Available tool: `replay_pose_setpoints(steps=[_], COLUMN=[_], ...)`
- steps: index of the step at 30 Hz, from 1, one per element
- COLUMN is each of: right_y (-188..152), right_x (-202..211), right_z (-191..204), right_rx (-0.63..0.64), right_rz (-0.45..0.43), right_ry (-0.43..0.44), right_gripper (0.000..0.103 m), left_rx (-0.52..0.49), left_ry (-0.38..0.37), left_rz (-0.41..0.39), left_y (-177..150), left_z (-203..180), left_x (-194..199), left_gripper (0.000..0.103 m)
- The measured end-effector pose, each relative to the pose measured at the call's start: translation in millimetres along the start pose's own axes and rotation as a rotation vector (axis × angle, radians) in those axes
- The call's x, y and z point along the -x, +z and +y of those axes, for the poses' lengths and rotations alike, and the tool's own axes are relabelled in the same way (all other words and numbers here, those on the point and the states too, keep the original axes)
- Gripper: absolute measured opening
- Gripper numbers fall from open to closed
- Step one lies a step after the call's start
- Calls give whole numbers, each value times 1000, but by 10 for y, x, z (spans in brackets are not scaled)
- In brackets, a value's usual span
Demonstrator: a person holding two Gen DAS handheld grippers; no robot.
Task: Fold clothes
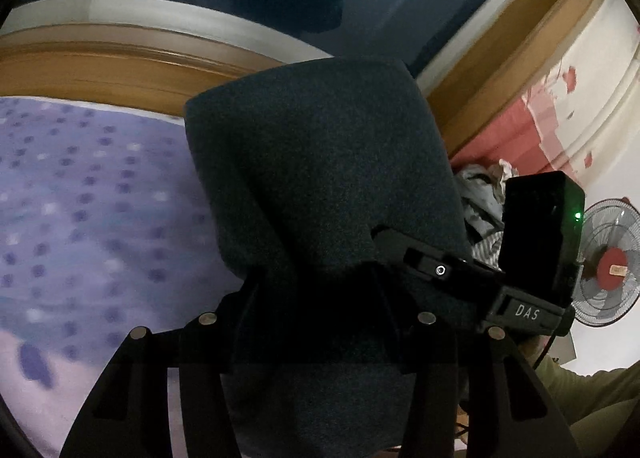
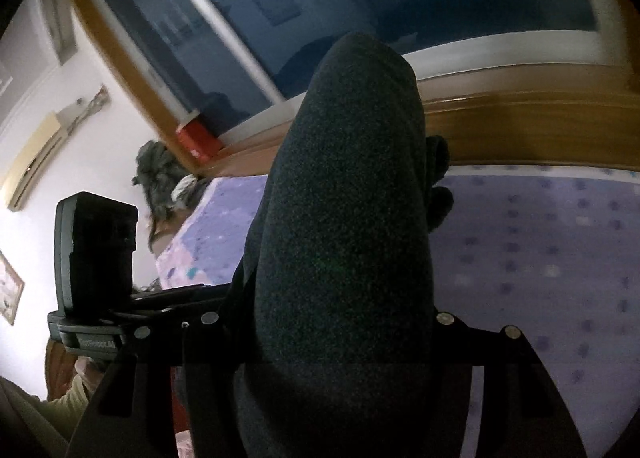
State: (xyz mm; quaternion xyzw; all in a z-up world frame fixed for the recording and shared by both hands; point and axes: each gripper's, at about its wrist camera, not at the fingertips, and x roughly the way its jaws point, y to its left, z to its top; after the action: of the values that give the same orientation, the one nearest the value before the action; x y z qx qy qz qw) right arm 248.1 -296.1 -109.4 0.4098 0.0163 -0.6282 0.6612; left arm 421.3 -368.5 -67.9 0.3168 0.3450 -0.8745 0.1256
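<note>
A bed covered in a lilac sheet with darker purple dots lies below and beyond the fingers of both grippers. Past it runs a wooden window frame around dark glass, and white walls close the room. To the right of the left fingers stands 1 fan with a red hub, beside a wall patch of peeling red paint. To the left of the right fingers, 1 heap of grey clothes sits at the far corner of the bed, near 1 red box on the sill.

There is 1 dark charcoal garment, a thick speckled knit, and 2 grippers hold it. The left gripper points forward over the bed, its fingers closed on a broad fold of the cloth that rises straight ahead of them and hides the tips. The right gripper is tilted, so the window slants across its view; its fingers clamp a narrower bunched roll of the same garment, which stands up between them. Each gripper shows beside the other's fingers, close by.
</note>
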Motion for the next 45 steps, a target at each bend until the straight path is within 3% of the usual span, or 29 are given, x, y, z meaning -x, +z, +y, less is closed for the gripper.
replay_pose_setpoints(steps=[8, 17, 22, 27, 33, 38, 45], right_y=[-1, 190, 408, 638, 898, 1039, 1131], right_x=[-673, -1629, -2255, -3005, -3975, -4580, -5352], right_z=[1155, 2300, 2845, 3312, 3814, 4213, 4361], right_rx=[80, 262, 359, 451, 570, 741, 935], right_rz=[19, 88, 141, 201, 345, 479, 680], right_ry=[85, 199, 272, 347, 430, 444, 463], right_gripper=[59, 59, 59, 59, 59, 59, 59], left_rx=[12, 131, 203, 262, 354, 453, 549], left_ry=[75, 167, 200, 274, 341, 332, 315], left_rz=[-104, -264, -357, -439, -474, -480, -432], left_y=[-69, -135, -105, -40, 91, 169, 277], left_z=[775, 1819, 2318, 2914, 3570, 4086, 4562], left_x=[1074, 2157, 2507, 2738, 2779, 2714, 2468], left_gripper=[51, 51, 51, 51, 51, 51, 51])
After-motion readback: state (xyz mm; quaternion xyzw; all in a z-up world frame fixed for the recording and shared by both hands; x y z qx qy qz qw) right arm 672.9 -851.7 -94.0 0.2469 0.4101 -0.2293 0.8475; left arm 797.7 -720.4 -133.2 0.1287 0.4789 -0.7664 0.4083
